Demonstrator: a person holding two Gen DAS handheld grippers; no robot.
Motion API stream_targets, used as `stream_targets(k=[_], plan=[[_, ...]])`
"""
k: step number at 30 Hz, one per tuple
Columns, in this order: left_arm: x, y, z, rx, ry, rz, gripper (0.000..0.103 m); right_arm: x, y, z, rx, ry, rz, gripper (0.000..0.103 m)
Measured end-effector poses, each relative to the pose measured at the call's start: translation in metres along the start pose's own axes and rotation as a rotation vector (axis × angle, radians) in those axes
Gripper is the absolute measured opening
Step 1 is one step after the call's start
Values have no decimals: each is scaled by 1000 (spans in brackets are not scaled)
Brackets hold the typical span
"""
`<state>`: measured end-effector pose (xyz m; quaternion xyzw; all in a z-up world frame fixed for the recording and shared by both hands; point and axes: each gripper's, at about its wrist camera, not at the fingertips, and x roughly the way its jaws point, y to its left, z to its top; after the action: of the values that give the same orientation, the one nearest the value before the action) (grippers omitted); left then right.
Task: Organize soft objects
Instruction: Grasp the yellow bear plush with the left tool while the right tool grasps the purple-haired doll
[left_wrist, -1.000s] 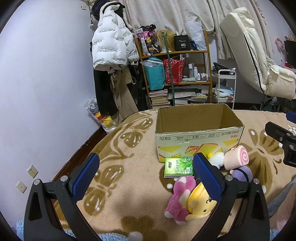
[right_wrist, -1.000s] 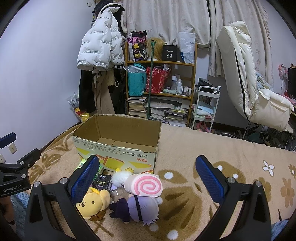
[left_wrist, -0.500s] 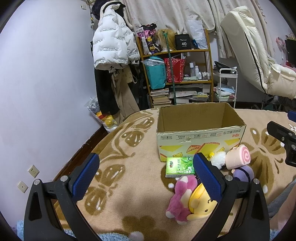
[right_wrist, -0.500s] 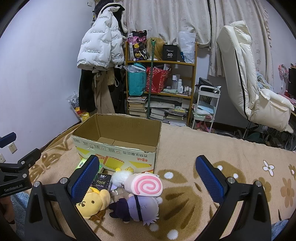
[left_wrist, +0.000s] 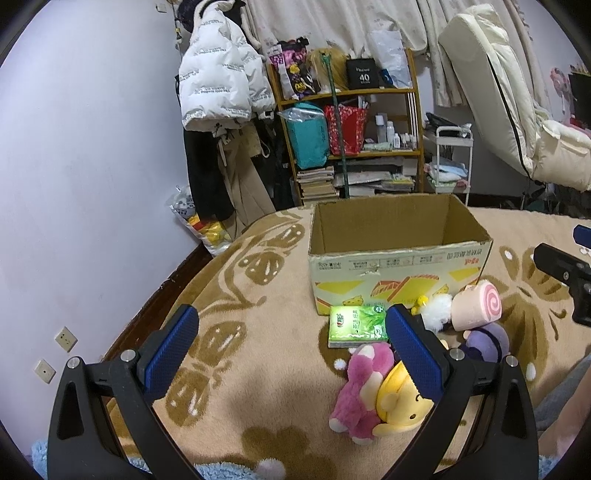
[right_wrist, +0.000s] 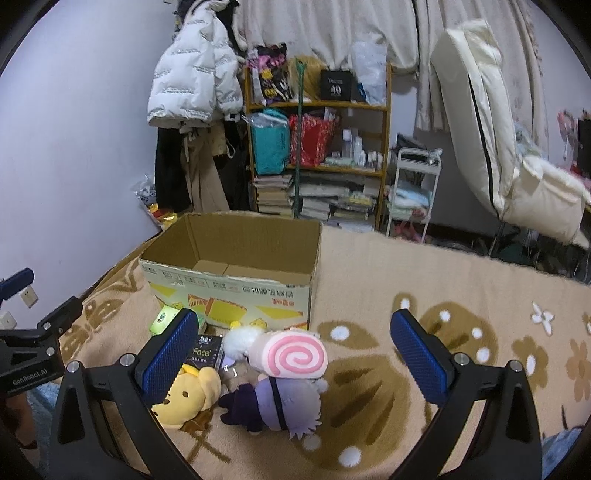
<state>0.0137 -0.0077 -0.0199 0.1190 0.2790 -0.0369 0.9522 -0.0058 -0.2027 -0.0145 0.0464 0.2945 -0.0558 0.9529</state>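
The blanket (left_wrist: 258, 332) is tan with brown leaves and white dots. The box (left_wrist: 399, 273) is yellow and cream. One toy (right_wrist: 288, 356) has a pink swirl; the bear (right_wrist: 188, 398) is yellow.

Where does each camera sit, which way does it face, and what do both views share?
Left wrist: on the left gripper, facing the cardboard box; its open fingers show.
Right wrist: on the right gripper, facing the box from the right; its open fingers show.
Shared: box, pink swirl roll plush, yellow bear plush.
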Motion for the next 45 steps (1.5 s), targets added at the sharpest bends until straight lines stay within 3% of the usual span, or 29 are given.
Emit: stream_targets(k=[10,19,36,45], plan=[[21,-19,-4,68,90,-44,100,31,-29,-14,131,237,19,103],[38,-49,-11,153,166,-124,100,64,-26,-18,139,420,36,103],[76,-94,-34,258,316,-247,100,107,-28,-36,219,623,103,103],[96,-117,-48,309,386,-266,98,132,-32,-52,294,717,162,85]])
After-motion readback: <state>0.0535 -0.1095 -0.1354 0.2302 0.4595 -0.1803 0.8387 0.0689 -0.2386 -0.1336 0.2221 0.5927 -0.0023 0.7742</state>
